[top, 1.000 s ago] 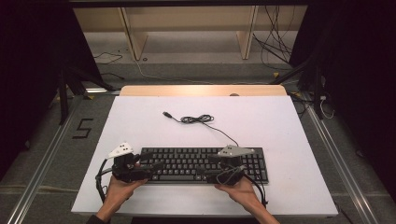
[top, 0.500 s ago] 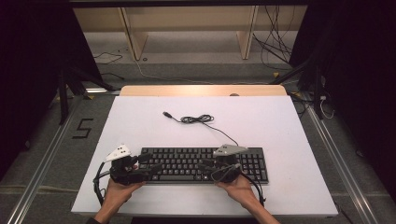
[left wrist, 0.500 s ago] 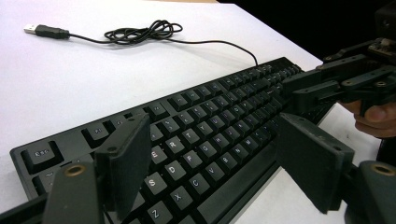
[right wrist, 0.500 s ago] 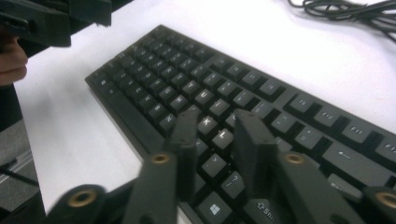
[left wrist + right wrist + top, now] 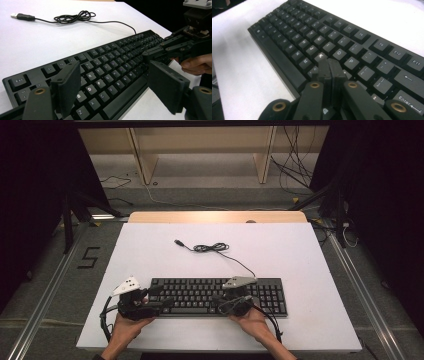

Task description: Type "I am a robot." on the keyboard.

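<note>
The black keyboard [image 5: 217, 295] lies along the near edge of the white surface [image 5: 300, 250], the left tool [image 5: 159, 302] spread wide over its left end, the right tool [image 5: 329, 65], jaws just closed together on nothing, over the keys.

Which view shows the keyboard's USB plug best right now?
The left gripper view: the USB plug lies sharp on the white table, metal tip visible, its coiled cable beside it. The high view shows the plug small and far off. The right gripper view looks at the keyboard keys instead.
</note>
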Demonstrator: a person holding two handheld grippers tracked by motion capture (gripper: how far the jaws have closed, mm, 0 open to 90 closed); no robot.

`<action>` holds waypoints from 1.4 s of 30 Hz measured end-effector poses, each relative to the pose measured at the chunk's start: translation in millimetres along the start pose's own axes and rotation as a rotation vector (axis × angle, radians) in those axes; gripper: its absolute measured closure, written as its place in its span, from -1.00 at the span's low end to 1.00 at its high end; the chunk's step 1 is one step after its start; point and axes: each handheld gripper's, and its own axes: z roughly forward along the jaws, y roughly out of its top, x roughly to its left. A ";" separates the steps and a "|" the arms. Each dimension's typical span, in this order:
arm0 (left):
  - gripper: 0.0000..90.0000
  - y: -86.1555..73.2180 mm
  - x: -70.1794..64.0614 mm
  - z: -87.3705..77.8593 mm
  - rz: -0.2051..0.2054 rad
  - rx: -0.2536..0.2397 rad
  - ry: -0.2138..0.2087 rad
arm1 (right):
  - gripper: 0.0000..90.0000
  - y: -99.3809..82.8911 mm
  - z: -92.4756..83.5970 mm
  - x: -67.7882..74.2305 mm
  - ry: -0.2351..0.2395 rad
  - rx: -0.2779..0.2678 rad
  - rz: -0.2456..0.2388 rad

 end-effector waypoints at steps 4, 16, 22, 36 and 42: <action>-0.41 -0.5 -0.3 -0.2 0.003 0.000 -0.003 | 1.00 -0.7 3.7 0.5 -0.002 0.012 -0.007; -0.42 -1.8 -0.6 -1.2 0.002 0.000 -0.004 | 1.00 -2.4 10.3 0.5 -0.010 0.032 -0.022; -0.42 -2.0 -0.6 -1.1 0.002 0.001 -0.003 | 1.00 -4.2 12.3 2.3 -0.028 0.040 -0.037; -0.42 -1.7 1.2 -2.2 0.001 -0.003 -0.001 | 0.88 -0.9 1.2 0.4 0.001 -0.021 0.017; -0.42 -1.5 1.4 -2.5 0.000 -0.005 -0.002 | 0.65 -0.5 -12.2 -2.7 0.004 -0.080 0.029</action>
